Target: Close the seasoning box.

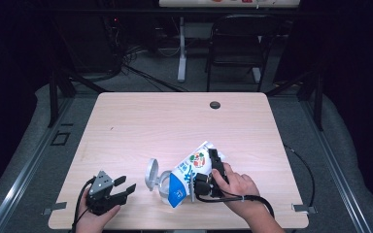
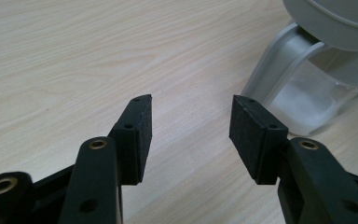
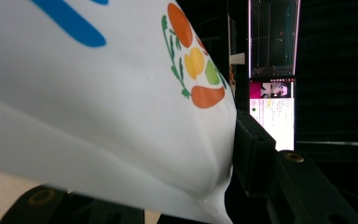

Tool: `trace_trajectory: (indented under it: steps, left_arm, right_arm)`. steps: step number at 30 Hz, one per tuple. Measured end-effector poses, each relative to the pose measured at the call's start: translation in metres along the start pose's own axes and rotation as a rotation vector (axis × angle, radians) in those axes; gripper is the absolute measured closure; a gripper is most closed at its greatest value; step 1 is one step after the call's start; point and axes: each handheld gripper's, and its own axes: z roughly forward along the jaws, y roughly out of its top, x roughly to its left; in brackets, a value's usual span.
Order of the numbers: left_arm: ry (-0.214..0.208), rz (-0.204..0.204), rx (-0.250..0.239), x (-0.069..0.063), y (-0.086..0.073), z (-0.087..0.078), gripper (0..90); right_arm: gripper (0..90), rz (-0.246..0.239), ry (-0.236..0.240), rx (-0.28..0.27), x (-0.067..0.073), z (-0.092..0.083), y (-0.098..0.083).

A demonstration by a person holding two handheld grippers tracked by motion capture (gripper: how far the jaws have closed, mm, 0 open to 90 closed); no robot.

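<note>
A white pouch with blue marks and a vegetable print lies tilted, its lower blue end over a clear plastic container. The container's grey lid stands flipped up at its left. My right gripper is shut on the pouch's upper part; in the right gripper view the pouch dents against the black pad. My left gripper rests open near the table's front left, pointing toward the container. In the left gripper view, nothing is between its jaws, with the container and lid just beyond.
The light wood table has a dark cable hole near its far edge. A black chair and a white stand are on the floor behind. Cables trail from both grippers off the front edge.
</note>
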Motion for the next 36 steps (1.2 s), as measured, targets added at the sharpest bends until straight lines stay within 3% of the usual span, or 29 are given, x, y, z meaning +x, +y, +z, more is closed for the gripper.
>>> trace_trajectory:
  steps: [36]
  left_arm:
    - [0.001,-0.005,-0.009,-0.0002,-0.0004,0.0007,49.7]
  right_arm:
    - [63.4,0.008,0.001,-0.004,-0.0027,-0.0003,0.0022]
